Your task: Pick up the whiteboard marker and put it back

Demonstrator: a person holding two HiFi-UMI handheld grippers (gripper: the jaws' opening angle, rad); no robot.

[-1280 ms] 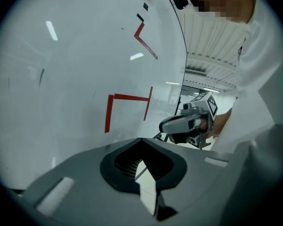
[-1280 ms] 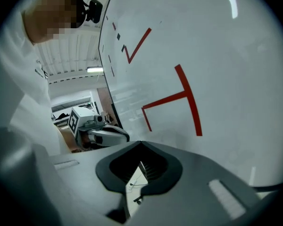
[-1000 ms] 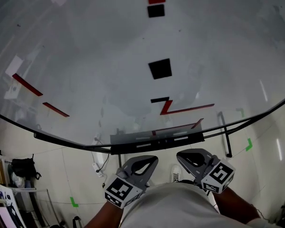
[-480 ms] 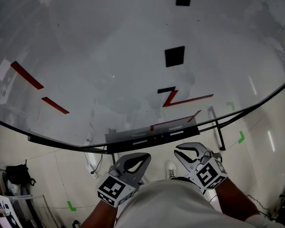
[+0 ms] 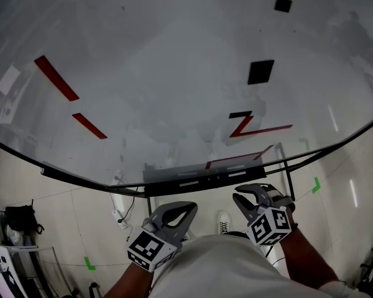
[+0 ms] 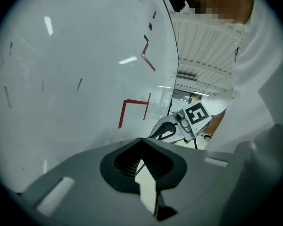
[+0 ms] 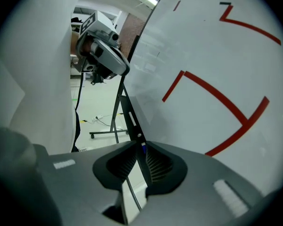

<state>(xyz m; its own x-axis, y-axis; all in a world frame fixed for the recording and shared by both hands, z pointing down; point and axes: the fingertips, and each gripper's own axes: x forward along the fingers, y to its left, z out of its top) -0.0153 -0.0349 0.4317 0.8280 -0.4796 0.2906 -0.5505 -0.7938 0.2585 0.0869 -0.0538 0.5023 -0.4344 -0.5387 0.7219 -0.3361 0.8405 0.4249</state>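
Whiteboard (image 5: 174, 73) with red marks; tray (image 5: 205, 177) along its near edge, marker not distinguishable on it. Left gripper (image 5: 191, 207) and right gripper (image 5: 240, 195), both clenched on nothing, sit near the tray, against the person's body.

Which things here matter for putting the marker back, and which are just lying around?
Job: left gripper and right gripper, both shut and empty; whiteboard; tray, contents too small to tell.
Lying about: bag; cable; green tape.
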